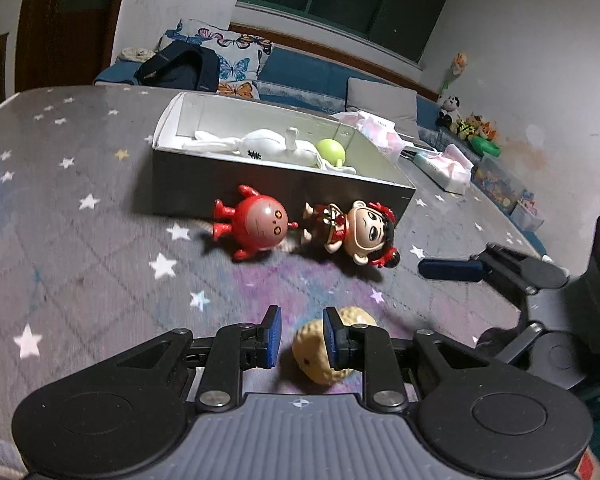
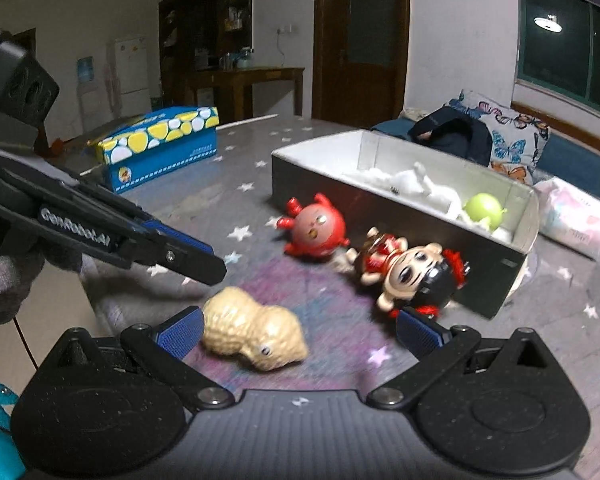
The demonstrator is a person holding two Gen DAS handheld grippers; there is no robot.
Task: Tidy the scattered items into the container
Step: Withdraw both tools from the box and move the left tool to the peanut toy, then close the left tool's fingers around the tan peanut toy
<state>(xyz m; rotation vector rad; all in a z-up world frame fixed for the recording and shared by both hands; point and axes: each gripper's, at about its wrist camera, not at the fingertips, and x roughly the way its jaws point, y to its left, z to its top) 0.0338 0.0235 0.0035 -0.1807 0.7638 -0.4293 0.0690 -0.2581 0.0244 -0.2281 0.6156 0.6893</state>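
Three toys still lying outside the box, the peanut farthest from it. Left wrist view: left gripper standing narrowly apart, peanut lying off to its right, hidden partly behind the right pad, not between the fingers.

Right wrist view: right gripper gaping wide, peanut sitting between its fingers near the left pad, long axis running crosswise. Probably the nearer hand.

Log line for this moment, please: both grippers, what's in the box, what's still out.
left gripper: open above peanut toy | right gripper: open, empty | box: white plush, green ball | out: red figure, doll, peanut toy
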